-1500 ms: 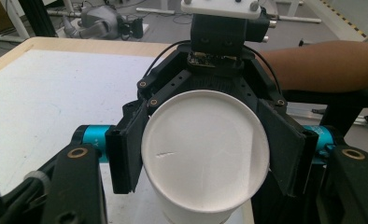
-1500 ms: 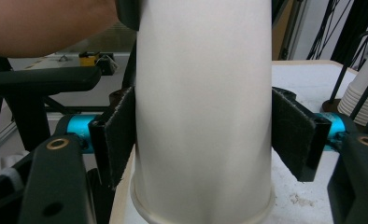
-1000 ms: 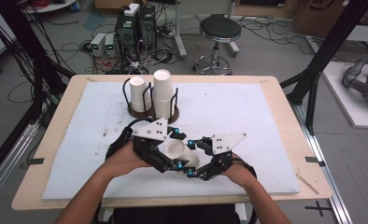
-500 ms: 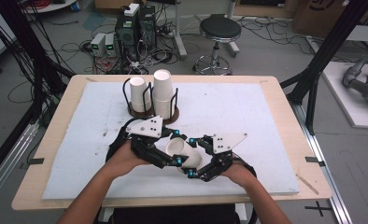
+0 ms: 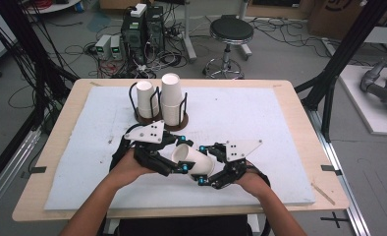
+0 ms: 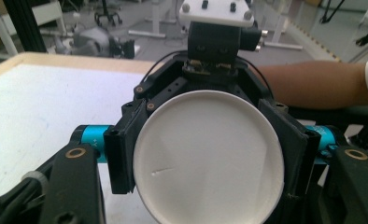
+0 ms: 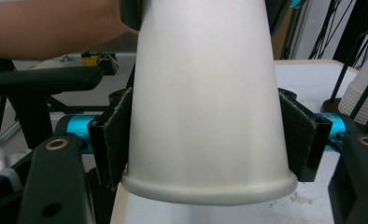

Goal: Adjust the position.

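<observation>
A white paper cup (image 5: 194,160) lies on its side just above the white mat, held between both grippers. My left gripper (image 5: 184,154) comes in from the left. In the left gripper view its pads (image 6: 121,154) clamp the cup's flat base (image 6: 210,163). Its jaws have just been closing onto the cup. My right gripper (image 5: 201,164) comes in from the right. In the right gripper view its pads (image 7: 114,135) press the cup's wall (image 7: 205,93) just behind the rolled rim. Those jaws have just been closing on it too.
A dark wire holder (image 5: 159,120) stands behind the grippers with two stacks of white cups (image 5: 171,96) in it. The white mat (image 5: 270,123) covers most of the wooden table (image 5: 307,113). Black frame posts rise on both sides.
The left gripper's jaws, wide around the cup a second ago, have come together on it. The left hand shifted slightly; the right hand stayed put.
</observation>
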Motion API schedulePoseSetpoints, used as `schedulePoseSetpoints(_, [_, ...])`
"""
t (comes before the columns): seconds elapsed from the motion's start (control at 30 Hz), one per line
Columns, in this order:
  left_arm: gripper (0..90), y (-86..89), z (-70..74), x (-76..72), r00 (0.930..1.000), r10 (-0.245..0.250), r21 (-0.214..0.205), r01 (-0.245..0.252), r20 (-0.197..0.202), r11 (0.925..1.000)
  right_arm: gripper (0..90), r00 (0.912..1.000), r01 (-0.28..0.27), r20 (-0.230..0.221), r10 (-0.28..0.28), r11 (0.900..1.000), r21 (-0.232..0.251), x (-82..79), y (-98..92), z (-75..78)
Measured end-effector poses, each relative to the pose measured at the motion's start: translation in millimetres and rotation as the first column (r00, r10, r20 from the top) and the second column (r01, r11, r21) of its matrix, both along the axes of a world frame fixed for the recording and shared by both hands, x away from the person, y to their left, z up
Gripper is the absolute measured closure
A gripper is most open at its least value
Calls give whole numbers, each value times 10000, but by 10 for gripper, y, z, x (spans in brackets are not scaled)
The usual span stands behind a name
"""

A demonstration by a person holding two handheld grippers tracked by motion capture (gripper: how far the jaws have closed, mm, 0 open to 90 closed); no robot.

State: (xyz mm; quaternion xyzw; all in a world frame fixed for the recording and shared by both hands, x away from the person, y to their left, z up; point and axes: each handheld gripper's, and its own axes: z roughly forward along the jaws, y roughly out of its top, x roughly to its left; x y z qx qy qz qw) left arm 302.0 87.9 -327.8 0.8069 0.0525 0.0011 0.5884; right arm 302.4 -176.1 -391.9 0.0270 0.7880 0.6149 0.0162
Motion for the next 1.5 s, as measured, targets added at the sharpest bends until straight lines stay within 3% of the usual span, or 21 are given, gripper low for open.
schedulePoseSetpoints(0.1, [290, -9, 33, -20, 9993, 164, 439, -178, 322, 9989, 284, 10000, -47, -36, 47, 9999, -96, 2, 10, -7])
schedulePoseSetpoints(0.2, [260, -5, 65, -25, 9990, 83, 596, -110, 445, 9982, 285, 10000, -58, -47, 57, 9999, -129, 3, 6, -7])
schedulePoseSetpoints(0.43, [268, -5, 47, -1, 9998, -86, 1123, 66, 170, 9937, 288, 9999, -109, 60, 112, 9990, -437, -4, 14, -11])
schedulePoseSetpoints(0.53, [334, -9, 24, 7, 9997, -246, 1149, 236, 76, 9931, 287, 9999, -91, 52, 93, 9990, -430, -1, 12, -9])
schedulePoseSetpoints(0.63, [340, 5, -3, 29, 9997, -220, 970, 232, -137, 9950, 288, 10000, -70, -33, 69, 9990, -445, 6, 8, -12])
schedulePoseSetpoints(0.9, [355, 40, -46, 47, 9994, -286, 528, 297, -216, 9982, 285, 10000, -26, -51, 25, 9996, -264, 8, 4, -8])
schedulePoseSetpoints(1.03, [360, 57, -62, 52, 9990, -322, 2, 322, -309, 9995, 213, 9997, 168, -152, -170, 9998, -105, 8, 5, -6])
schedulePoseSetpoints(1.27, [361, 86, -111, 50, 9988, -322, -887, 288, -373, 9956, 206, 9997, 109, -210, -107, 9999, 122, 4, 0, 0])
schedulePoseSetpoints(1.43, [361, 100, -131, 47, 9988, -332, -1136, 288, -372, 9931, 210, 9997, 83, -218, -79, 9998, 205, 2, -6, 6])
schedulePoseSetpoints(1.5, [362, 109, -143, 47, 9987, -335, -1176, 289, -373, 9926, 257, 9998, -36, -192, 40, 9998, 208, 3, -14, 11])
